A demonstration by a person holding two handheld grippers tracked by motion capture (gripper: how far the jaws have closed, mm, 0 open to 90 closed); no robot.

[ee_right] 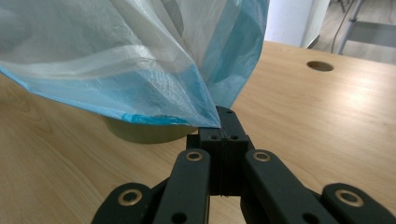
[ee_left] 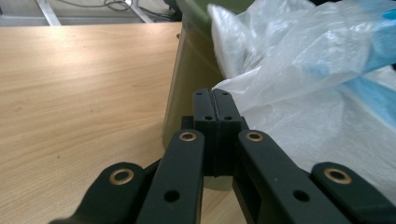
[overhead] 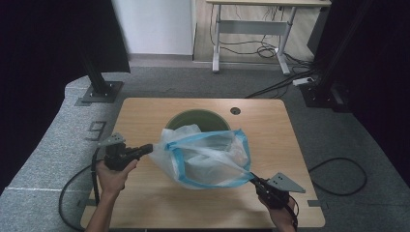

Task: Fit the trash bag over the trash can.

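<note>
A thin white plastic bag with a blue rim is stretched open over a green bin on the wooden table. My left gripper is shut on the bag's left edge; in the left gripper view the black jaws pinch the white film beside the bin wall. My right gripper is shut on the bag's near right corner; in the right gripper view the blue rim runs taut into the closed jaws, with the bin's base under the bag.
A round cable hole sits at the table's far right. Black posts stand on the grey carpet to the left and right. A white desk frame with cables stands behind. A black cable loops on the floor at right.
</note>
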